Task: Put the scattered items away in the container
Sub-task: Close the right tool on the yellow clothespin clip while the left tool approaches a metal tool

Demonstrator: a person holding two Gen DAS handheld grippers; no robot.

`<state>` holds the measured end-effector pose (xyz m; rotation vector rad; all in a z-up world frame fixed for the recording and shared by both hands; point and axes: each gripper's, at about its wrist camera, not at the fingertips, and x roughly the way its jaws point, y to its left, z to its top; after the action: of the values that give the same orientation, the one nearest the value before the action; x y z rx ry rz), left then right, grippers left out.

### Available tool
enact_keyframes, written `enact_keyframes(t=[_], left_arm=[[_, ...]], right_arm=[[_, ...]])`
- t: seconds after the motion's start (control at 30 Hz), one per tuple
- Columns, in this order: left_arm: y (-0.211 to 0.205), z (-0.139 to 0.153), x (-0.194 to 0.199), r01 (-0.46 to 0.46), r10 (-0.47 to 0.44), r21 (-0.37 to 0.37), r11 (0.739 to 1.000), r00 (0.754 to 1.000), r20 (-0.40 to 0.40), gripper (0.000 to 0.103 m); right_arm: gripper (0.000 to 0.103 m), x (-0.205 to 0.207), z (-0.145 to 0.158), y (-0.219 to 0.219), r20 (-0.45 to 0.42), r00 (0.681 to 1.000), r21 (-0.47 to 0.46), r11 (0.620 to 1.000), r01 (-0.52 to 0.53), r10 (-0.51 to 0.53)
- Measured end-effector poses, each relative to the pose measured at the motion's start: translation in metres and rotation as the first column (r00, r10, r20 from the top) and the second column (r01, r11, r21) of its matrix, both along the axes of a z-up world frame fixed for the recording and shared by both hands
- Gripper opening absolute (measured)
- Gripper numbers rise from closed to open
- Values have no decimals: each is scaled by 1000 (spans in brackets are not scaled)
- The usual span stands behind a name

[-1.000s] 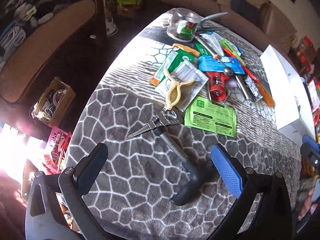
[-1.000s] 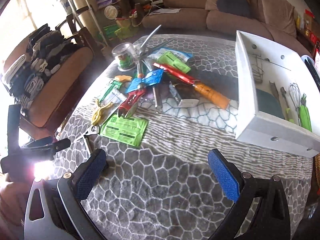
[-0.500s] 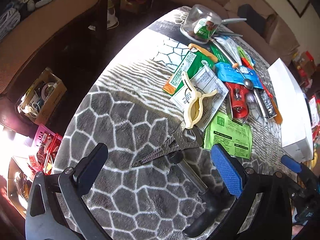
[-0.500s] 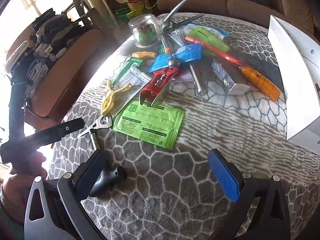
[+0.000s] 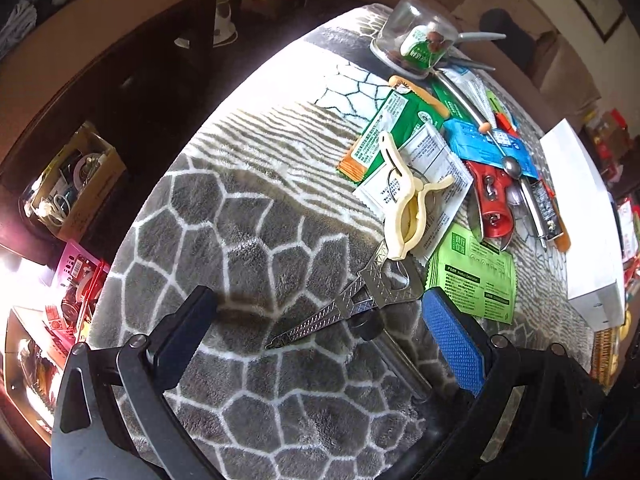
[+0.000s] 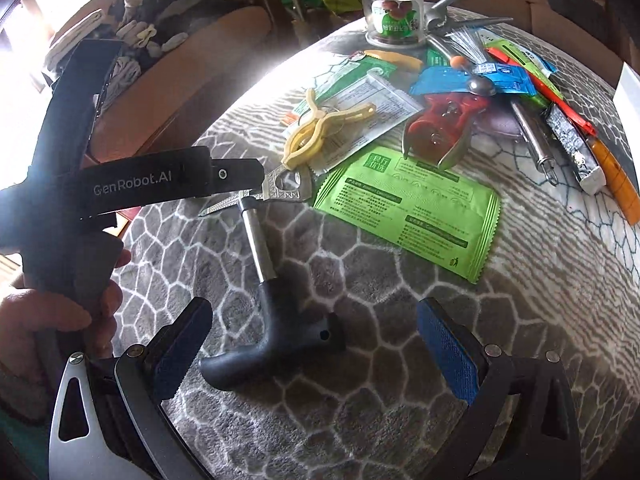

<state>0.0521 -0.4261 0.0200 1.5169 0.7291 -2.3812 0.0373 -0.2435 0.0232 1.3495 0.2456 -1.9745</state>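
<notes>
Scattered items lie on a grey patterned blanket [image 5: 248, 240]. My left gripper [image 5: 320, 332] is open, low over a metal tower-shaped tool [image 5: 348, 308], whose point lies between the fingers. That tool rests across the steel shaft of a black T-handled tool [image 6: 276, 328]. My right gripper [image 6: 314, 344] is open, with the black handle lying between its fingers, nearer the left one. Beyond lie a yellow clip [image 6: 320, 128], a green packet [image 6: 408, 208] and a red opener [image 6: 444, 124]. The white container [image 5: 580, 216] stands at the right.
Further back lie more sachets, a whisk, an orange-handled tool [image 6: 616, 176] and a clear jar [image 6: 392, 14]. A hand [image 6: 52, 320] holds the left gripper's grip. A brown chair [image 5: 80, 60] and a floor box [image 5: 72, 180] stand past the table's left edge.
Both grippers have moved forward and down towards the pile. The left now straddles the tower-shaped tool's tip; the right has come up around the black handle. Both stay open.
</notes>
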Motion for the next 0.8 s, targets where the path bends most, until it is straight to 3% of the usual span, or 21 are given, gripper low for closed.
enact_keyframes(t=[0.23, 0.37, 0.43, 0.53, 0.7, 0.8], left_arm=[[0, -1, -6, 5, -5, -12, 1000, 1000, -4, 103], [6, -1, -17, 38, -39, -24, 999, 999, -2, 103], [10, 0, -20, 50, -50, -20, 999, 999, -7, 103], [10, 1, -20, 54, -54, 9, 999, 998, -24, 103], [4, 1, -18, 35, -33, 38, 999, 999, -31, 103], [0, -1, -19, 15, -13, 51, 999, 1000, -28, 103]], right_arm=[[103, -34, 18, 29, -15, 992, -47, 991, 125, -126], [103, -69, 28, 54, 2, 969, -78, 966, 247, -248], [97, -84, 30, 60, 22, 957, -93, 953, 290, -289], [88, -102, 28, 58, 41, 945, -96, 941, 326, -323], [87, -124, 18, 39, 87, 933, -104, 928, 358, -350], [87, -133, 12, 23, 63, 930, -73, 928, 366, -362]])
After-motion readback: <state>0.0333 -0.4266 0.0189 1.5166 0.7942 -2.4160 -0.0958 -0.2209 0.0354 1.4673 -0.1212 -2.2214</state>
